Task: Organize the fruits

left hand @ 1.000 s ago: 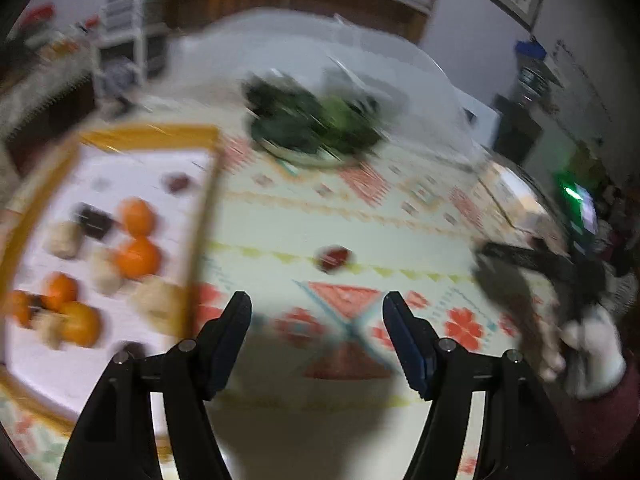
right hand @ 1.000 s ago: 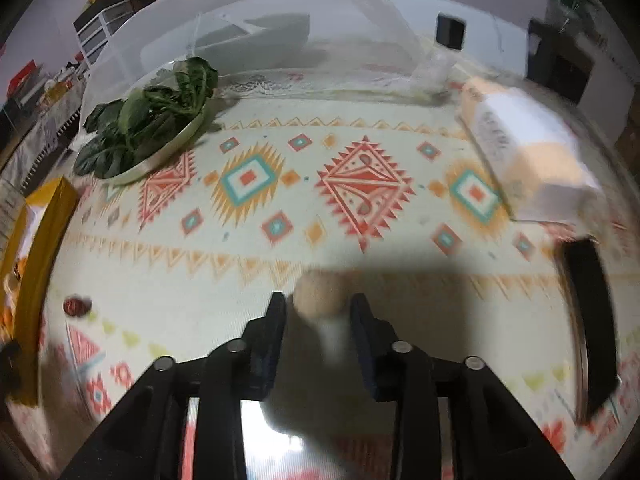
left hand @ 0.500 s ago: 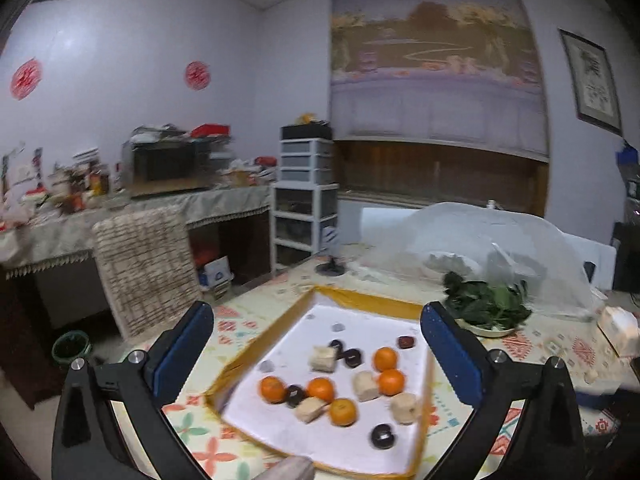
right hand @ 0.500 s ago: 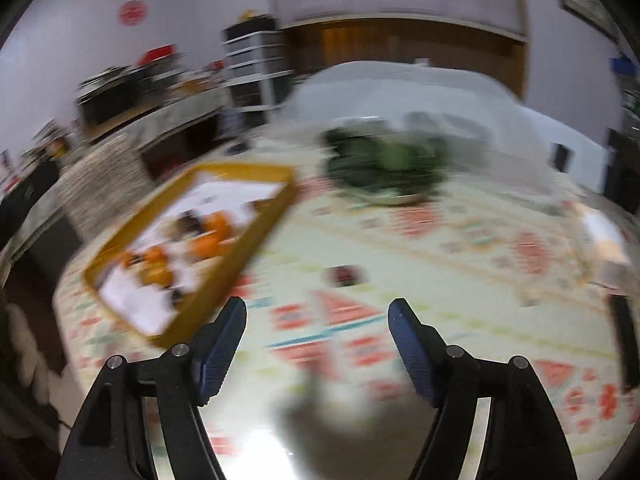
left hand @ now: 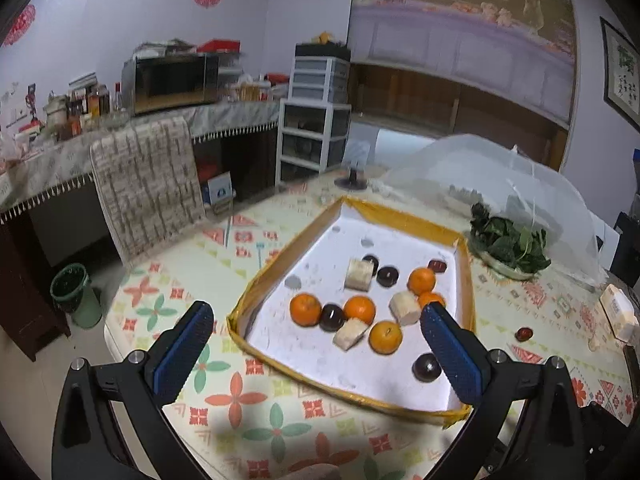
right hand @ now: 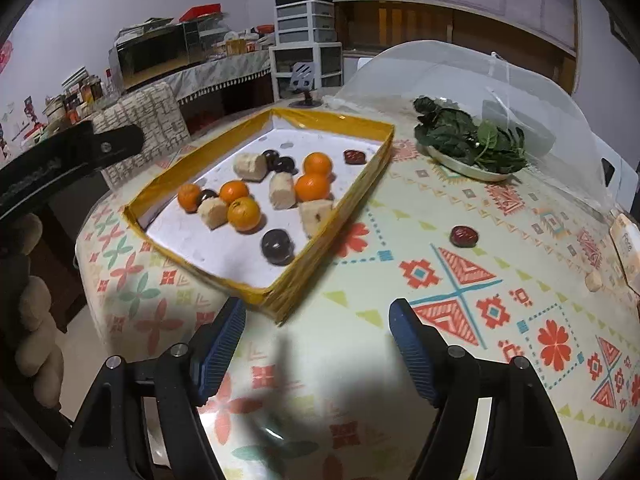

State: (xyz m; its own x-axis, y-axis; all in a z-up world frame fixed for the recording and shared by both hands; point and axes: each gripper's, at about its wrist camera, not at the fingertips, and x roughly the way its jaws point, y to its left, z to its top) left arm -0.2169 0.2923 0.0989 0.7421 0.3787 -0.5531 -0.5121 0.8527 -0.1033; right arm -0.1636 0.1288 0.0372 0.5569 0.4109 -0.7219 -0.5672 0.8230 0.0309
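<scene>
— Where's the fruit?

— Mostly in my yellow-edged tray (right hand: 352,196): oranges (right hand: 243,213), dark plums (right hand: 277,245) and pale chunks (right hand: 316,216) bunched in the middle of it. One red date (right hand: 464,236) lies alone on the tablecloth (right hand: 460,184), apart from the tray's right edge.

— And your claws?

— My left claw (left hand: 316,344) hangs spread wide above the tray, gripping nothing. My right claw (right hand: 318,338) is spread wide too, empty, near the tray's front corner.

— Anything else?

— A plate of greens (right hand: 472,144) sits beyond the date, against a mesh food cover (right hand: 520,92).
</scene>
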